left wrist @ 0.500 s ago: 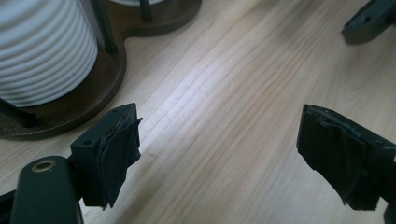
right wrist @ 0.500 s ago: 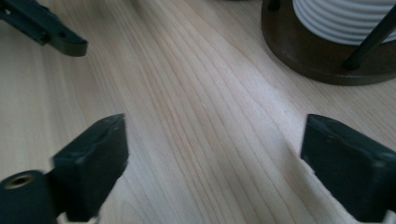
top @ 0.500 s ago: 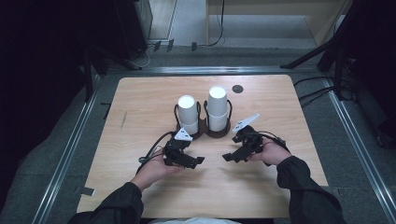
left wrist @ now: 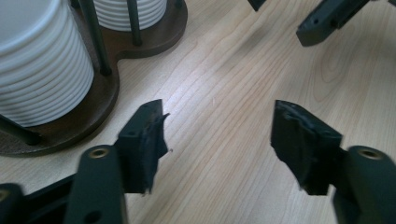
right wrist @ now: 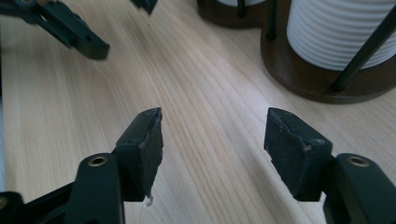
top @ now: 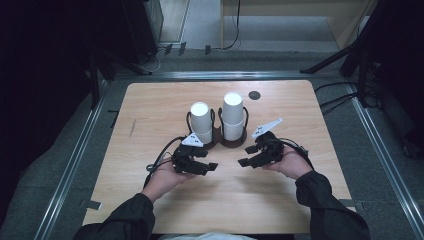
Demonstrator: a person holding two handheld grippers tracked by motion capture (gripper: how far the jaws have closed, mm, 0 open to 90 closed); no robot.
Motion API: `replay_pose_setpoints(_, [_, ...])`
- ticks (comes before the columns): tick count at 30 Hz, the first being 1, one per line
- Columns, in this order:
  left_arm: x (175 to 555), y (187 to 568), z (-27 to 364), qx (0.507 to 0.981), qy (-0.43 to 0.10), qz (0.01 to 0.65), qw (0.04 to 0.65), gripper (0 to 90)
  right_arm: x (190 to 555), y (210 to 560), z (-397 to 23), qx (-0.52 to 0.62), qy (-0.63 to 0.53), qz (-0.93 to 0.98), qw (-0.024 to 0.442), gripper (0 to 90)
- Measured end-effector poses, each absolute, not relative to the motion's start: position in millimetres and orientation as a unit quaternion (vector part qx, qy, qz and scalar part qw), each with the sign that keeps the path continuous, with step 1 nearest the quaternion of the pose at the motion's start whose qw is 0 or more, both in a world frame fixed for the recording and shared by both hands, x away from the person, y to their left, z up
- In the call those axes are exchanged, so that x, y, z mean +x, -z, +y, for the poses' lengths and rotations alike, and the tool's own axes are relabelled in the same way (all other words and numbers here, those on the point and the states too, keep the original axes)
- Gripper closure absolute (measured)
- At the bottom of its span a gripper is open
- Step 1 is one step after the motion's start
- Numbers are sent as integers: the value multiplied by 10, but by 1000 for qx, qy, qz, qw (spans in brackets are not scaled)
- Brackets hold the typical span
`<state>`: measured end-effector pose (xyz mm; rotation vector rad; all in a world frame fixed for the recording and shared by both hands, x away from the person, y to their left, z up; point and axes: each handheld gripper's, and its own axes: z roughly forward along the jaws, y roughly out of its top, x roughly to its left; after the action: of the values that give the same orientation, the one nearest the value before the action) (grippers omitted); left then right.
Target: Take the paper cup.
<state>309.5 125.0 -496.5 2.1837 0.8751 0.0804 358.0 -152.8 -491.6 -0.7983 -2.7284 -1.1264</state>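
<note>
**Cup stacks parked mid-table, both grippers hanging empty in front of them**

Cup stacks first: two of them, white ribbed paper cups, standing upright side by side in a dark brown wooden holder [top: 220, 141] with thin black rods around each stack. In the high view they sit just above the centre of the frame, the left cup stack [top: 201, 121] a bit shorter than the right cup stack [top: 233, 115]. The light wooden table [top: 150, 107] carries the lot, and a small dark round spot [top: 254, 95] lies just to the upper right of the taller stack.

Left gripper [top: 210, 167] is lower left of the holder, close to it but not touching, jaws pointing toward the middle of the frame. In its own view the two black jaws stand clearly apart with bare wood between them (nothing gripped), and the holder's base with the ribbed cups fills the upper left corner.

Right gripper [top: 243, 162] mirrors it at the lower right of the holder, tips facing the left one's across a small gap. Its own view shows the same thing: jaws spread, only table grain between them, holder and cups in the upper right corner. A person's hands [top: 165, 176] in dark sleeves come in from the bottom edge.
</note>
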Motion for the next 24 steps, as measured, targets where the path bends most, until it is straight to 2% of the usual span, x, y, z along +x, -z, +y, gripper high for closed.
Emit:
replay_pose_setpoints(6, [3101,4955,1199,856,-25,344,385,450,3564,4884,-1581,-255,366,-894,30,427])
replay_pose_setpoints(9, [3117,4965,1183,857,-31,348,377,460,3545,4850,-1596,-253,371,-893,25,406])
replay_pose_setpoints(13, [3181,4965,1197,846,-10,367,386,487,3539,4848,-1620,-258,373,-891,33,370])
replay_pose_setpoints(20, [3192,4890,1152,849,-22,356,390,456,3508,4804,-1670,-265,374,-888,24,396])
replay_pose_setpoints(24, [3200,4853,1114,846,-31,353,397,463,3491,4818,-1727,-260,371,-891,1,400])
